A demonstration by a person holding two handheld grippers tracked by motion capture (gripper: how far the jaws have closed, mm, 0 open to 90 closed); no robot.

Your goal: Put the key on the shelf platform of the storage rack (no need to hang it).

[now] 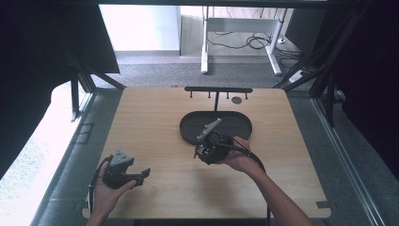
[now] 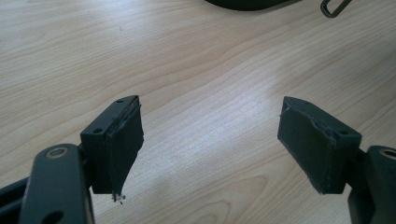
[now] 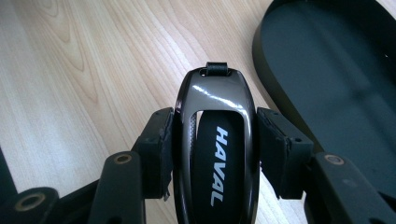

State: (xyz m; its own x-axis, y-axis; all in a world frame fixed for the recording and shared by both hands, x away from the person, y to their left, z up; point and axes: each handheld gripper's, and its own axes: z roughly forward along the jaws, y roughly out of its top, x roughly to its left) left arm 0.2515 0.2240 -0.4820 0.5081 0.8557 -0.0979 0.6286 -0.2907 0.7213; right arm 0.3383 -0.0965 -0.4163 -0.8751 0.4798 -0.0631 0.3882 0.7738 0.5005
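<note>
My left gripper [image 1: 141,175] rests low over the near left corner of the tabletop [image 1: 155,117], jaws spread wide with nothing between them; in the left gripper view only bare wood lies between its pads [image 2: 122,149], and the dark tray's edge [image 2: 247,4] sits far off at the top. So that hand is well apart from the work and has no part in the coming move, I judge.

Toward the middle, my right gripper [image 3: 212,140] is clamped on the Haval car key fob [image 3: 215,140], one pad on each long flank. The fob's long axis runs straight out along the jaws, its loop end [image 3: 217,68] pointing away from me, its body glossy and dark.

Further right lies the black oval tray [image 3: 327,93], just beside the fob's tip and slightly ahead of it; in the high view my right gripper [image 1: 203,151] hovers at the tray's near rim [image 1: 188,136]. The fob is above wood, not yet over the tray, so the relation that counts is this: the tray lies forward and to the right of the fob, and a short carry that way should bring it over the tray floor
</note>
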